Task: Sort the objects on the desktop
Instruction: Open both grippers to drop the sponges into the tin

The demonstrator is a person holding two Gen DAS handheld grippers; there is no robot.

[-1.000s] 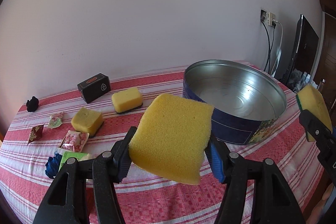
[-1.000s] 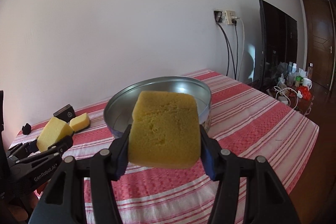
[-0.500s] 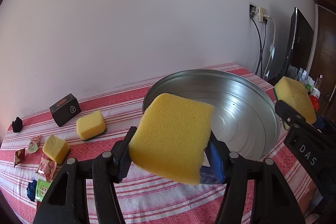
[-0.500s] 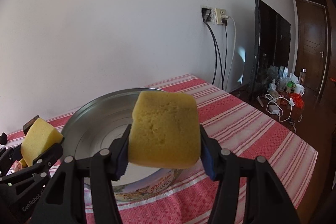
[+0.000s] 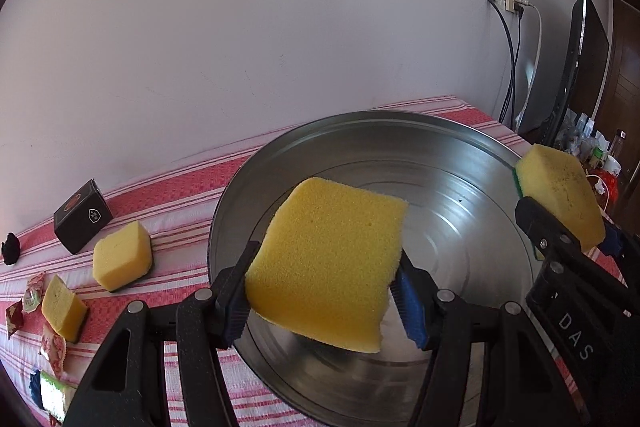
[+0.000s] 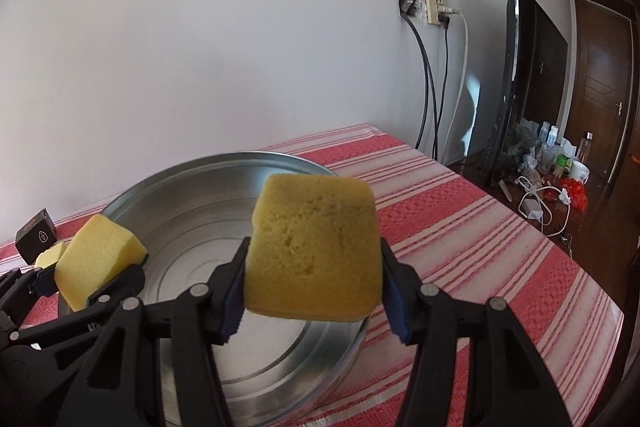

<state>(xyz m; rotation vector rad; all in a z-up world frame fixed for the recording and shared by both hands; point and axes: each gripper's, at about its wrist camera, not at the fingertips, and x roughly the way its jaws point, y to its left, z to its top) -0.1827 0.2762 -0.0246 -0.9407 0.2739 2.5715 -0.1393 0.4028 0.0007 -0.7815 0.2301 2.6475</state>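
My left gripper [image 5: 324, 295] is shut on a bright yellow sponge [image 5: 324, 263] and holds it above the round metal tin [image 5: 460, 155]. My right gripper [image 6: 314, 291] is shut on a paler yellow sponge [image 6: 314, 247] over the tin's [image 6: 180, 211] right part. In the left wrist view the right gripper's sponge [image 5: 560, 199] shows at the right, over the tin's rim. The right wrist view catches the left gripper's sponge [image 6: 96, 259] at the left. Two more yellow sponges [image 5: 120, 255] [image 5: 62, 301] lie on the striped cloth left of the tin.
A black box [image 5: 82, 221] stands behind the loose sponges. Several snack packets [image 5: 52, 347] and a small black object [image 5: 10, 247] lie at the far left. A wall socket with cables [image 6: 432, 7], a dark screen [image 6: 528, 67] and a cluttered side table [image 6: 552, 163] are beyond the table's right end.
Both grippers moved toward the tin with their sponges and now hang over its inside; it fills much more of both views. The loose sponges and box slid left in the left wrist view.
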